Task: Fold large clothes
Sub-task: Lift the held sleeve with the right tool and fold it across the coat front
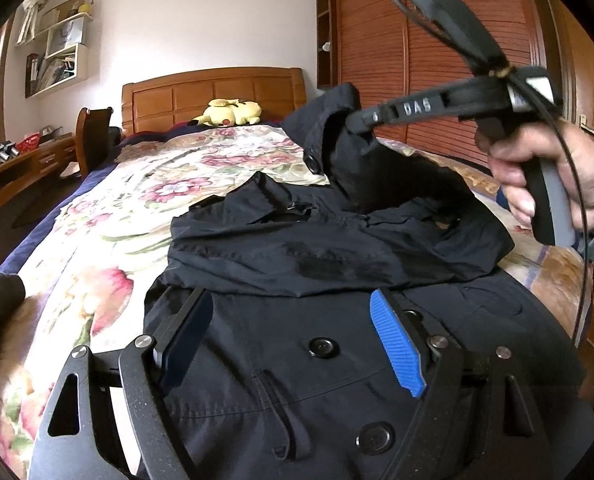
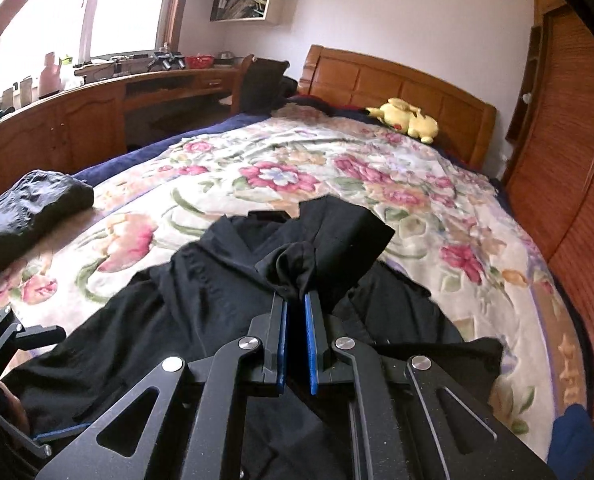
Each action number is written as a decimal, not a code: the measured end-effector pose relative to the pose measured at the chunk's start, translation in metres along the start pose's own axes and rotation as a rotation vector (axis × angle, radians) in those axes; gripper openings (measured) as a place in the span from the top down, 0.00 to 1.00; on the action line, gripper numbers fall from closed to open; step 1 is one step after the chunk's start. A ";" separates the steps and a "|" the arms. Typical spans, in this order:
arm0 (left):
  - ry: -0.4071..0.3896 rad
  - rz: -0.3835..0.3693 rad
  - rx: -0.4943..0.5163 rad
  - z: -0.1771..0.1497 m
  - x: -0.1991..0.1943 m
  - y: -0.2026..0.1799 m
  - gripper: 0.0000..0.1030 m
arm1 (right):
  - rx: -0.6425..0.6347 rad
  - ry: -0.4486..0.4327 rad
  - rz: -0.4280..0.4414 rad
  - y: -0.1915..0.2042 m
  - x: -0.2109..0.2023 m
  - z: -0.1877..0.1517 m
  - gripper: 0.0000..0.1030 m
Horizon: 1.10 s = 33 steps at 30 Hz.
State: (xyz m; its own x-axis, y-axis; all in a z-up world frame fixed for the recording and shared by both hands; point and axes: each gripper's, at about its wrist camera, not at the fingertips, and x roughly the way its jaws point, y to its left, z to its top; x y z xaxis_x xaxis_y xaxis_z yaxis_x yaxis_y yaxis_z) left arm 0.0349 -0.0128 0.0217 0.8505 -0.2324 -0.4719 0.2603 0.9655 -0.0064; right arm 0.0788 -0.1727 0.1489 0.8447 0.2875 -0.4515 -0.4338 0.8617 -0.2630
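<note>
A black button-front jacket lies on the flowered bedspread, its upper part bunched. In the left wrist view my left gripper hovers just over the jacket's front, jaws wide apart and nothing between the blue pads. My right gripper, held in a hand, lifts a sleeve end above the jacket at upper right. The right wrist view shows that gripper shut on a bunched fold of the black jacket, with the cuff hanging past the fingertips.
A yellow plush toy rests by the wooden headboard. A dark folded bundle sits at the bed's left edge. A wooden desk and chair stand left of the bed, a louvred wardrobe on the right.
</note>
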 end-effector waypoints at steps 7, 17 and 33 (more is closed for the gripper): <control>-0.001 0.011 -0.007 0.000 -0.002 0.007 0.21 | 0.000 -0.113 -0.072 -0.005 -0.021 0.038 0.92; -0.009 0.021 -0.024 0.000 -0.005 0.017 0.21 | -0.001 -0.131 -0.011 0.014 -0.020 0.052 0.92; -0.008 0.055 -0.034 -0.004 -0.008 0.033 0.21 | 0.018 0.024 0.128 0.028 0.023 0.026 0.81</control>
State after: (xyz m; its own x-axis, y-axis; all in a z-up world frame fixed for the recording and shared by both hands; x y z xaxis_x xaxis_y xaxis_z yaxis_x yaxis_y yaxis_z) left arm 0.0351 0.0211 0.0218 0.8666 -0.1797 -0.4656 0.1978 0.9802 -0.0103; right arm 0.0939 -0.1314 0.1536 0.7752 0.3852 -0.5007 -0.5312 0.8264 -0.1867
